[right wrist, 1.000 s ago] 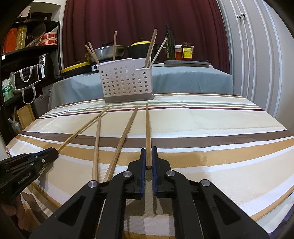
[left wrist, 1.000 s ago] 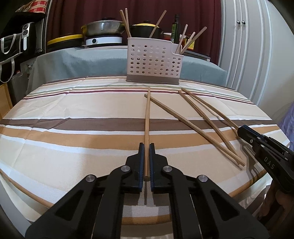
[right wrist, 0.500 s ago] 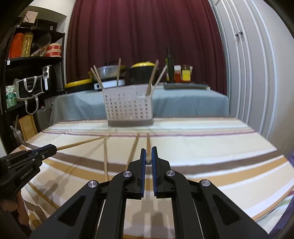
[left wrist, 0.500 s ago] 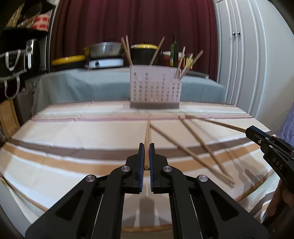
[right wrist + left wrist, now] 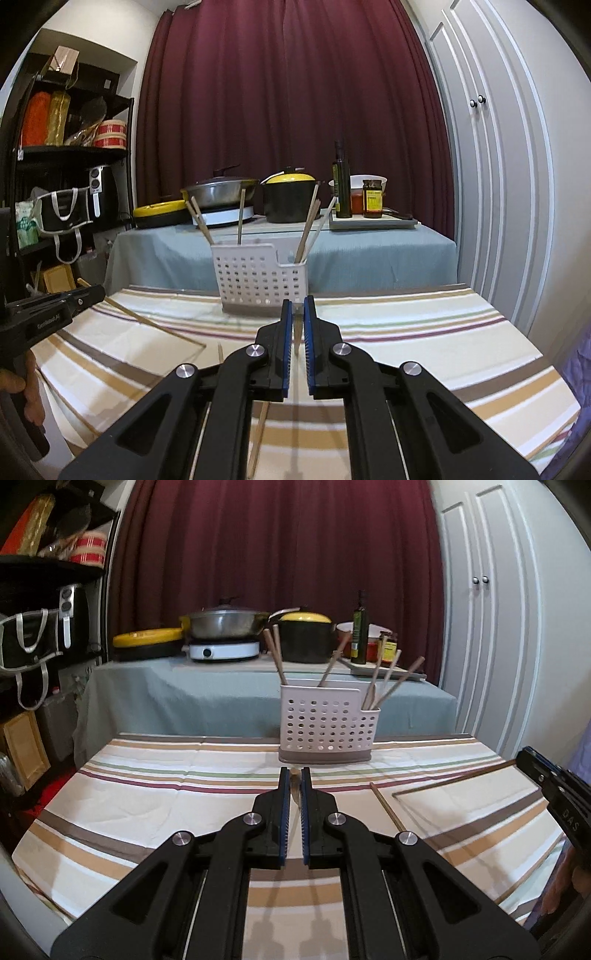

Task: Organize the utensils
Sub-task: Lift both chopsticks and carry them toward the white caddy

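Observation:
A white perforated caddy (image 5: 328,727) (image 5: 258,277) stands at the far side of the striped table (image 5: 147,801), with several wooden chopsticks upright in it. My left gripper (image 5: 294,775) is shut on a chopstick (image 5: 294,788) that points straight at the caddy and is lifted off the cloth. My right gripper (image 5: 297,302) is shut on another chopstick (image 5: 297,334), also raised. Each gripper shows in the other's view, the right gripper (image 5: 554,797) at the right edge and the left gripper (image 5: 51,310) at the left edge. Loose chopsticks (image 5: 388,808) (image 5: 258,435) lie on the cloth.
Behind the table, a grey-covered counter (image 5: 184,694) carries a steel pan (image 5: 225,622), a black pot (image 5: 304,638), an oil bottle (image 5: 341,181) and jars. Black shelving (image 5: 70,155) fills the left. White cupboard doors (image 5: 487,627) stand at the right. A person's hand (image 5: 22,391) grips the left handle.
Both grippers have risen off the table with their chopsticks, which now hang level and point at the caddy. The views have tilted up, and the caddy looks farther away.

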Demonstrator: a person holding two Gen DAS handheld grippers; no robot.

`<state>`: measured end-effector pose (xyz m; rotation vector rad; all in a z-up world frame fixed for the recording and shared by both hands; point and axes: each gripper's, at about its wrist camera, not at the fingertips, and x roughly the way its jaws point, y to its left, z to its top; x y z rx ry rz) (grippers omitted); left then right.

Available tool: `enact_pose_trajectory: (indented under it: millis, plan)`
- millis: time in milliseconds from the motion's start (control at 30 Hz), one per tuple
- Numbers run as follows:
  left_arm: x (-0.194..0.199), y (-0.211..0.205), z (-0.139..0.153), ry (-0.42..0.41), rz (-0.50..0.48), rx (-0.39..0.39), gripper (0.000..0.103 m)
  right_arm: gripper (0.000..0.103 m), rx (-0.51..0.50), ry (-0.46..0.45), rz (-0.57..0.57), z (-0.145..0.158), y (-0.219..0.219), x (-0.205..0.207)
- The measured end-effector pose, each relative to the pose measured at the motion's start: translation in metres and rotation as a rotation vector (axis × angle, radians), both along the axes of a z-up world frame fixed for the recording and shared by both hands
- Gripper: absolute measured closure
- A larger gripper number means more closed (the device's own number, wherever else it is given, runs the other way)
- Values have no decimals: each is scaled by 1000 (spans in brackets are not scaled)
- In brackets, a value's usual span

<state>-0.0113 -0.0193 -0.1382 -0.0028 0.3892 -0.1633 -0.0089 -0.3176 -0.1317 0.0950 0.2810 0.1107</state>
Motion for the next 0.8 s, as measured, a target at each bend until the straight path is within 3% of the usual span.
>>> enact_pose_trajectory:
  millis: [100,233,800]
  plan:
    - [18,9,12,39,1,-27,97,96,7,2,-3,7,-2,12]
    - [41,12,23,44,14,1,97,96,-5,-3,-14,19,-3,30]
    - [113,17,44,-5,46,-2,95,96,-41,-2,-12,39,-1,102]
